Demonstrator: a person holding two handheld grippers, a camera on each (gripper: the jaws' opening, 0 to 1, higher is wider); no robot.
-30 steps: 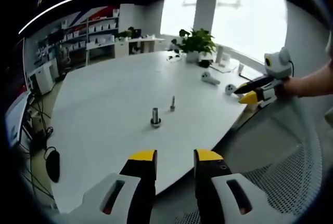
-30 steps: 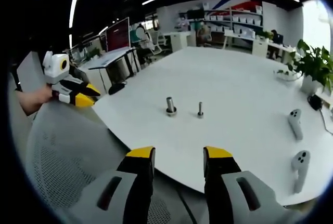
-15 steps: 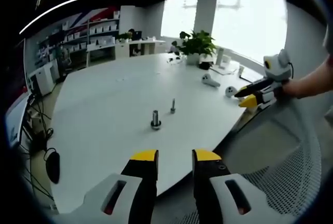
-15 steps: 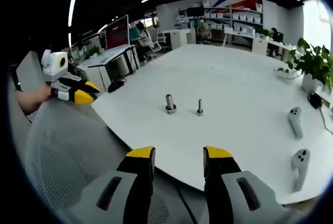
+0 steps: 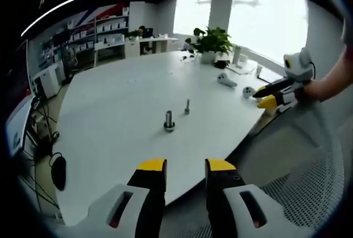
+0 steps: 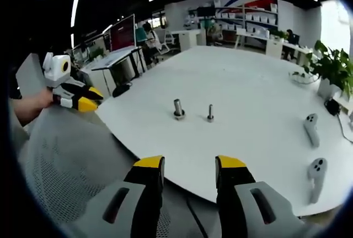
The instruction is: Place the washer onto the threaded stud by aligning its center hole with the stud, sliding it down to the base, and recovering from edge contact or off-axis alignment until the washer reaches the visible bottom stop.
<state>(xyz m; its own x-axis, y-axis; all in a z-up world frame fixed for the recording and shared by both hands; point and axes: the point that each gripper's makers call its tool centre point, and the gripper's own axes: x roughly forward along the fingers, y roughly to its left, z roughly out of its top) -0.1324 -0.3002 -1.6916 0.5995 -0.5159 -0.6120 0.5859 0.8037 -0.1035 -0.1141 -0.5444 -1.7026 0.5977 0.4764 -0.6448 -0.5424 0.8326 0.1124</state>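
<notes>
White worktop (image 5: 110,105) carries two small metal parts near its middle: a thicker stud on a wide base (image 5: 169,121), which may already bear the washer though I cannot tell, and just beside it a thinner threaded stud (image 5: 187,106). Over the last second both views have edged slightly nearer, so the approach has only begun. Left tool (image 5: 185,167) and right tool (image 6: 189,164) hang over the mesh chair back (image 6: 71,160), jaws spread and empty, well short of the parts. Two white VR controllers (image 6: 312,130) lie toward the far edge, a potted plant (image 5: 209,42) beyond; shelving and desks line the office behind.
</notes>
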